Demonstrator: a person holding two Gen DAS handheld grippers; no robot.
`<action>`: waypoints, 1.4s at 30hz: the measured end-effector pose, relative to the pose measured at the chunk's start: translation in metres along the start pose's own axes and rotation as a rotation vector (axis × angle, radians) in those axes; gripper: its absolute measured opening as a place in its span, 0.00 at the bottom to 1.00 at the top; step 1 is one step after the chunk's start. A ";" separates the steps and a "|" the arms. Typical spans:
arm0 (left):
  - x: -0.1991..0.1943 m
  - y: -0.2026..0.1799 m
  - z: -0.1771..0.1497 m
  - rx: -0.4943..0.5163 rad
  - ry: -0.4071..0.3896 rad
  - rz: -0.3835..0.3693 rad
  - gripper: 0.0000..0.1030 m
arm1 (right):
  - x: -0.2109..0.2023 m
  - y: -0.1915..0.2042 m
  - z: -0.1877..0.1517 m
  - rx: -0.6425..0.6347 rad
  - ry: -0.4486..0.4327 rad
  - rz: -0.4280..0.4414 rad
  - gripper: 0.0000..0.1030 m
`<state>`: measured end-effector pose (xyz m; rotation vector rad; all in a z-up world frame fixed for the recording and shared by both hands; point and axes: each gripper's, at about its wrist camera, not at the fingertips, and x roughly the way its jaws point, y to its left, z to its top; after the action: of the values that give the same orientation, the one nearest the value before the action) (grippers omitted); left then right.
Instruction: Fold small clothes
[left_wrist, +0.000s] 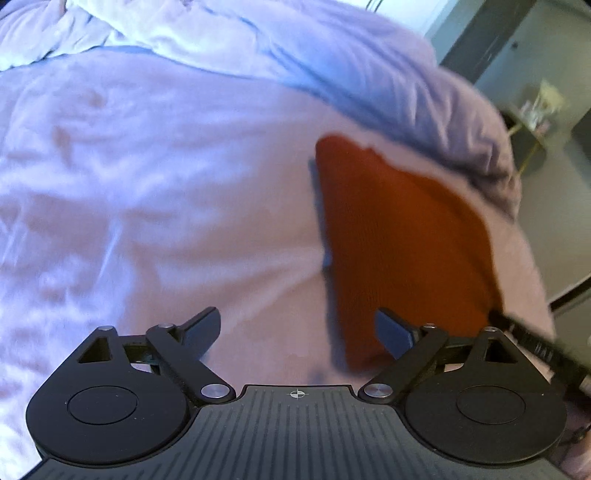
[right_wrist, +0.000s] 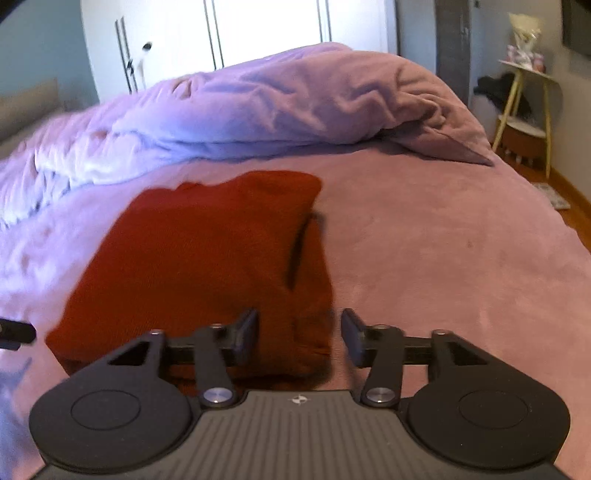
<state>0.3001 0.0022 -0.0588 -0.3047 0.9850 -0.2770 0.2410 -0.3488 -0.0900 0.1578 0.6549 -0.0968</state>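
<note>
Bedding covers almost all of both views: a pink bedspread (right_wrist: 461, 258) lies flat over the bed, and a crumpled lilac duvet (right_wrist: 295, 99) is bunched along its far edge.

In the left wrist view, the left gripper (left_wrist: 299, 330) hangs over bare bedspread with its jaws spread wide, and nothing is between them. Its left finger (left_wrist: 201, 326) is above the pink cloth only. Its right finger (left_wrist: 393, 330) stands in front of the near end of a rust-red garment (left_wrist: 399, 236), but I cannot tell if it touches the cloth. The garment lies flat on the bedspread, near the right edge of the bed, and looks folded into a long shape. A dark strip (left_wrist: 321, 218) shows along its left side. At the right border of this view, a black part of the other tool (left_wrist: 535, 343) reaches the near corner of the garment.

In the right wrist view, the right gripper (right_wrist: 299, 336) has its jaws about half open. The near right corner of the rust-red garment (right_wrist: 192, 258) lies between the fingers, and the pads do not press on it. A dark crease (right_wrist: 299, 251) runs down the right part of the garment. Beyond the right edge of the bed stands a small side table (right_wrist: 524, 107) on a wooden floor (right_wrist: 576, 210). Behind the duvet there are white wardrobe doors (right_wrist: 258, 29).
</note>
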 end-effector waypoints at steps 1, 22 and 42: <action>0.003 0.002 0.004 -0.018 -0.002 -0.037 0.92 | 0.000 -0.005 0.001 0.030 0.004 0.023 0.49; 0.092 -0.005 0.031 -0.260 0.068 -0.283 0.47 | 0.073 -0.039 0.017 0.385 0.129 0.363 0.32; -0.071 0.083 -0.025 -0.084 -0.088 0.047 0.72 | -0.039 0.084 -0.030 0.161 0.037 0.300 0.52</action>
<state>0.2488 0.1019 -0.0481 -0.3665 0.9173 -0.1783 0.2039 -0.2598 -0.0799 0.4116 0.6541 0.1434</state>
